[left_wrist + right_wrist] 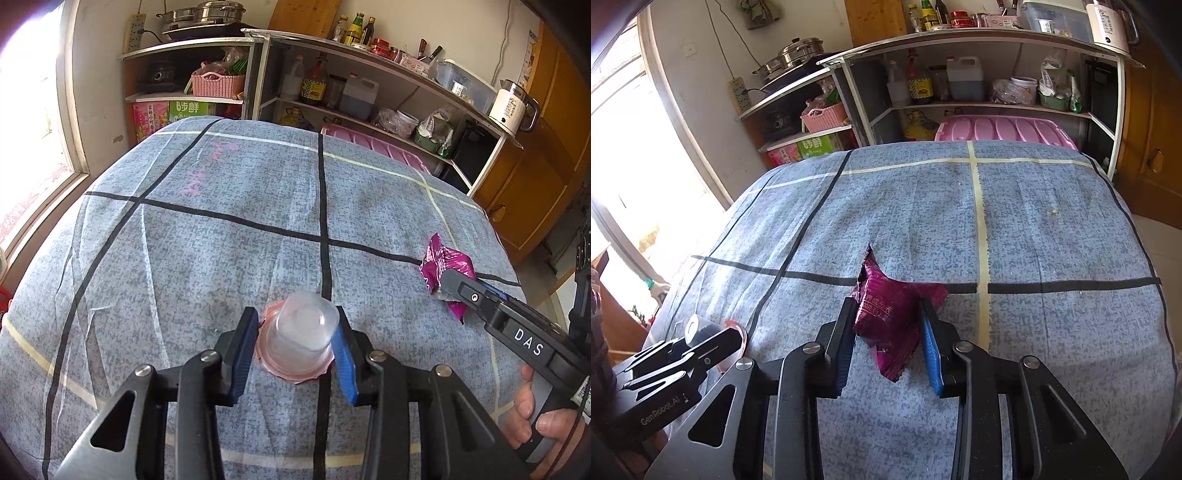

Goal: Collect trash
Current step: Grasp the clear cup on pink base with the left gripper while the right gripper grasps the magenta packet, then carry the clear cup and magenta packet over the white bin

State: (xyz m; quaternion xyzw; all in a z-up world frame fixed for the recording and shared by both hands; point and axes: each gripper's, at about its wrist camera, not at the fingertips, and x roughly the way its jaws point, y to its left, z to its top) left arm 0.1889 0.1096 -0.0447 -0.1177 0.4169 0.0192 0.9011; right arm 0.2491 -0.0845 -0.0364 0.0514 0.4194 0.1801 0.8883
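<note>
Nearest in the left wrist view, the left gripper (297,325) has its two jaws pressed against the sides of a clear plastic cup (304,332), which stands upside down on the cloth with its pink rim (291,373) flat beneath it; the black pad touches the cup's left wall and the blue pad its right wall, so the tool is clamped on the cup; to the right in that view a hand (543,421) grasps the handle of the other tool, whose black finger lies over a crumpled magenta wrapper (445,264); in the right wrist view the right gripper (886,314) is closed around that same wrapper (892,317), the pads pinching its creased middle while a torn corner points up and away and the lower tail hangs toward the camera; both pieces of trash rest on a table covered by a blue-grey mottled cloth (1052,240) crossed with black and pale yellow lines; beyond the table's far edge lies a pink plastic lid (1004,129); behind it stands a white shelf unit (997,105) crowded with bottles, a jug, bags and a pink basket (823,116); steel pots (798,55) sit on top at the left, and a bright window (33,110) fills the left side.
</note>
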